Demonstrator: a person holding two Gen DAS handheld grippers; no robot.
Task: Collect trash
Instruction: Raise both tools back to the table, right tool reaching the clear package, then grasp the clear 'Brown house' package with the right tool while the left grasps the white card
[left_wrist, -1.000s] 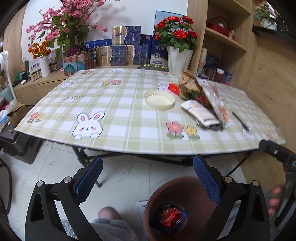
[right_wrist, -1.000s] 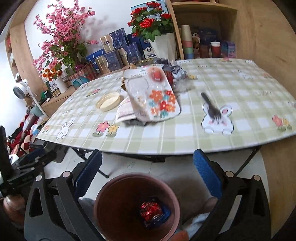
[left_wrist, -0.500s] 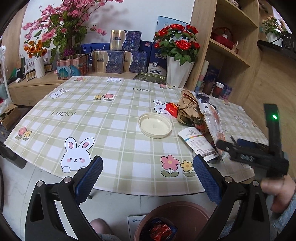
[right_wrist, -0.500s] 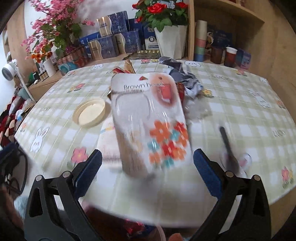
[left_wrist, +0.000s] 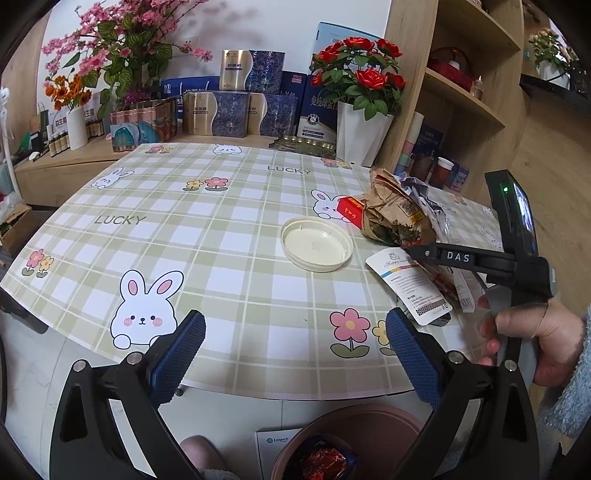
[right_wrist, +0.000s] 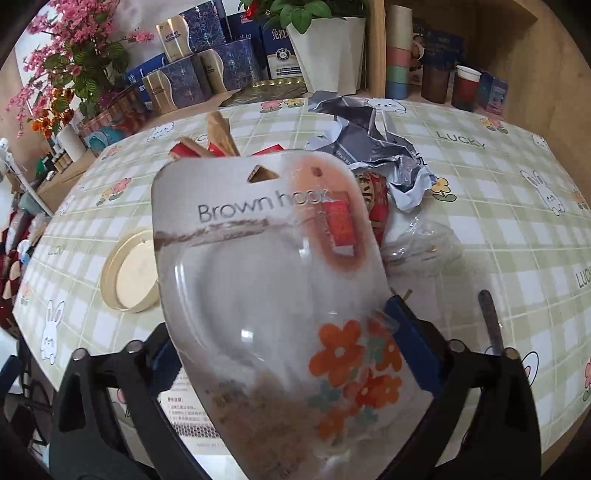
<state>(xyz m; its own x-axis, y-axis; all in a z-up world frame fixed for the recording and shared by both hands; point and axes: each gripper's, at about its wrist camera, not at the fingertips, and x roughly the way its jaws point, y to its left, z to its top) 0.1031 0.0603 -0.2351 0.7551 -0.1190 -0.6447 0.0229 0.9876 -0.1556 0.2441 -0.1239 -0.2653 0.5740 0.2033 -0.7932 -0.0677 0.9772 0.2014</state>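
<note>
A "Brown hook" blister package with orange flowers lies between my right gripper's wide-open fingers, over the trash pile. My right gripper also shows in the left wrist view, reaching over the pile. Trash on the table: a crumpled brown paper bag, a red box, a white label card, a cream plastic lid, silver foil wrap and clear plastic. My left gripper is open and empty at the table's near edge, above a brown bin holding a red wrapper.
The checked tablecloth table holds a black fork at the right. A white vase of red roses, gift boxes and pink flowers stand behind. Wooden shelves rise at the right.
Both grippers rose from beside the bin to table level. My right gripper moved forward until the blister package sits between its fingers.
</note>
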